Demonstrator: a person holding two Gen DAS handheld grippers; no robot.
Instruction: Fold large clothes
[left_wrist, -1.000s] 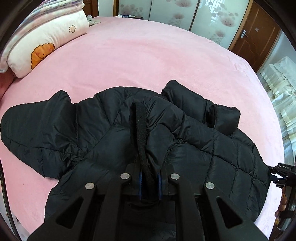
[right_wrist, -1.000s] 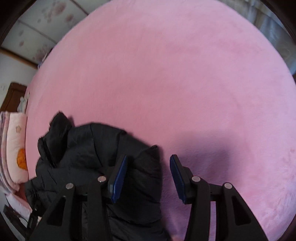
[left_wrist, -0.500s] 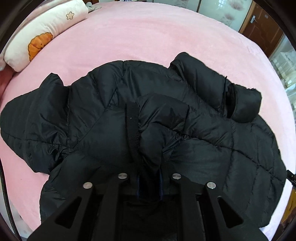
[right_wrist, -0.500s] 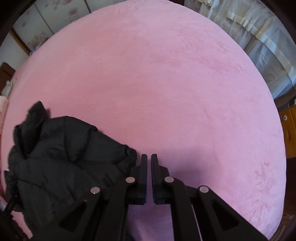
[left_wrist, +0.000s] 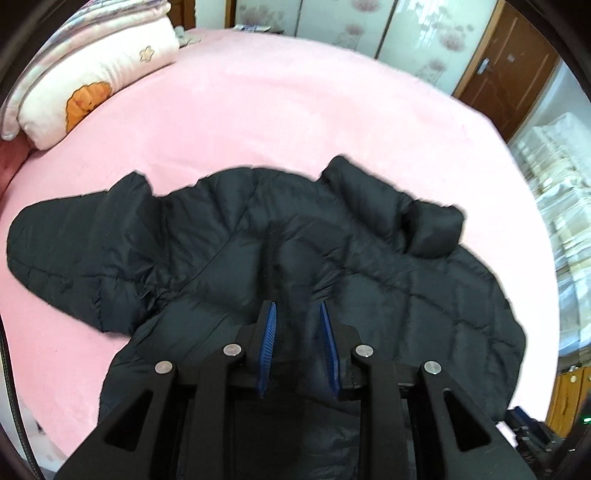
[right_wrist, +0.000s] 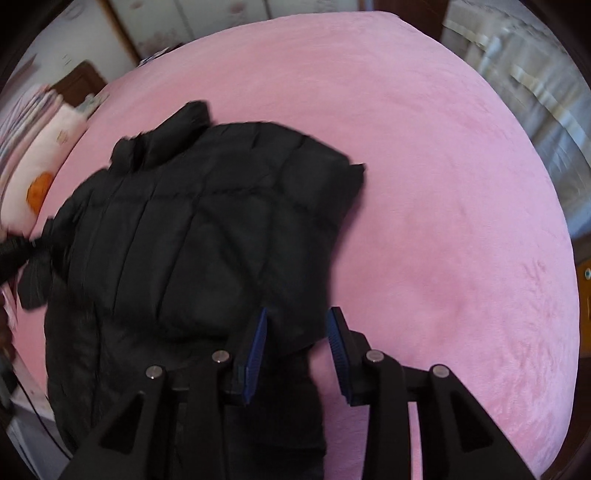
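Observation:
A black quilted puffer jacket (left_wrist: 332, 266) lies spread on the pink bed (left_wrist: 280, 110), one sleeve out to the left, its collar at the right. My left gripper (left_wrist: 297, 312) is open, its blue pads apart just above the jacket's middle fold. In the right wrist view the jacket (right_wrist: 207, 229) fills the left half, its folded edge toward the bed's middle. My right gripper (right_wrist: 297, 317) is open over the jacket's near edge, with cloth between the jaws but not clamped.
A pink and white pillow (left_wrist: 92, 77) with an orange print lies at the bed's far left, also in the right wrist view (right_wrist: 33, 170). Sliding wardrobe doors (left_wrist: 369, 29) and a brown door (left_wrist: 509, 70) stand behind. Curtains (right_wrist: 535, 85) hang to the right.
My left gripper has let go of the jacket fold and opened. My right gripper, shut half a second ago, has opened and moved over the jacket's edge.

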